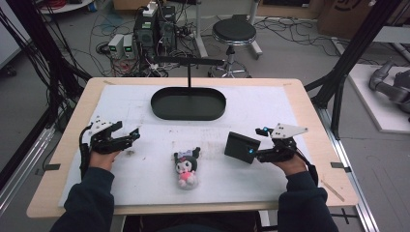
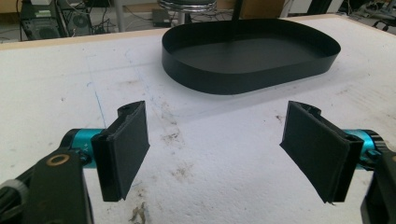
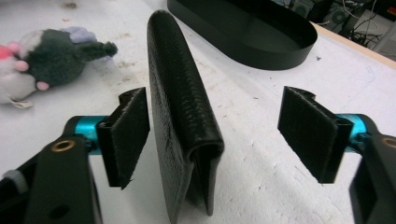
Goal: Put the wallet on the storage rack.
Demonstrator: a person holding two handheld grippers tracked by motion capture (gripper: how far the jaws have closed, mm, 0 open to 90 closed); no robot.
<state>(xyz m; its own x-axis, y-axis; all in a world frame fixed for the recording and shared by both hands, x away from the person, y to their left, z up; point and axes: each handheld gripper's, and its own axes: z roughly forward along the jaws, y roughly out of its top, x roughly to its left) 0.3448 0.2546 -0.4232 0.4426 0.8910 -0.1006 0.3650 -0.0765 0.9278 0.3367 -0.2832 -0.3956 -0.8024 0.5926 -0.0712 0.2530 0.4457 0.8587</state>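
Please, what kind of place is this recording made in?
Most likely a robotics lab or workshop. The table stands among loose cables on the floor, computer towers and a round stool, and a black metal frame rises beside it.

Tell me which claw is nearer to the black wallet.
Right. The right claw stands open around the black wallet, which stands on edge between its pads, close to one pad. The left claw sits open across the table, beyond the plush toy.
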